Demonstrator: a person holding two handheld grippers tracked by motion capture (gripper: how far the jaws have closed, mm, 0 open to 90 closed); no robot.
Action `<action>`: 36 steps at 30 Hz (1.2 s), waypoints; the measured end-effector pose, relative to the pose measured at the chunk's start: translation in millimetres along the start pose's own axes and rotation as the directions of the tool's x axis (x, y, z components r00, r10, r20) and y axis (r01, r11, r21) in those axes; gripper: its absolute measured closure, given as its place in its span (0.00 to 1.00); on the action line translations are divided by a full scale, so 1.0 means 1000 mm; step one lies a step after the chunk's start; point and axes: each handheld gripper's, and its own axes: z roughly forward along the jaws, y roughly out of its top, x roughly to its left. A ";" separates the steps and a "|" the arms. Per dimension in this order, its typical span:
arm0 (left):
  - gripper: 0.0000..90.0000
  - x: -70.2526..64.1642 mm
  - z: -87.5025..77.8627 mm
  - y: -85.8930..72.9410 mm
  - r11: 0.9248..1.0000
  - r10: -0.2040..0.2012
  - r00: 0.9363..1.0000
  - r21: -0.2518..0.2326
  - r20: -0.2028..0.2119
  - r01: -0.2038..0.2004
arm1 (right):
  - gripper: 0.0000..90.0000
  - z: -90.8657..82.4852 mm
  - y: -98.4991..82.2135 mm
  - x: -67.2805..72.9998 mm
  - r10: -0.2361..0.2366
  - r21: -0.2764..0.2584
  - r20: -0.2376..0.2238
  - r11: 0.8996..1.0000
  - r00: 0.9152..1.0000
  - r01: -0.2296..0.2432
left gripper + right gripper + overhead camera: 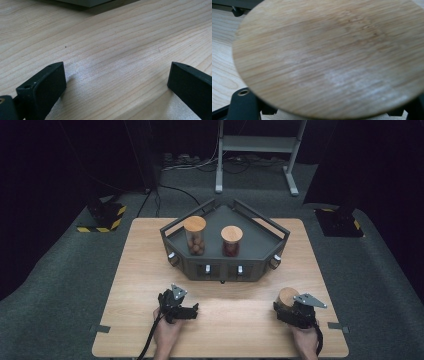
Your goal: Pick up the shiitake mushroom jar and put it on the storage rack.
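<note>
Right hand-held gripper (286, 306) around wood-lidded jar (332, 57), grip unclear; left (117, 82) apart; rack (260, 237) jars: nuts (195, 237)

A dark grey angular rack (200, 268) sits on the light wooden table (135, 270). It holds 2 wood-lidded glass jars: a tall one (194, 236) and a shorter one (231, 241).

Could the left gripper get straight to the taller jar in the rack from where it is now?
Probably yes. The left gripper is open and holds nothing, and bare table lies between it and the rack. The taller jar stands behind the rack's low front wall, so it would likely have to come from above.
</note>
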 end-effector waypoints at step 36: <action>0.02 0.000 0.000 0.000 1.000 0.001 1.000 0.002 0.000 -0.001 | 0.28 -0.005 -0.001 0.001 -0.023 -0.034 0.040 0.999 0.999 0.024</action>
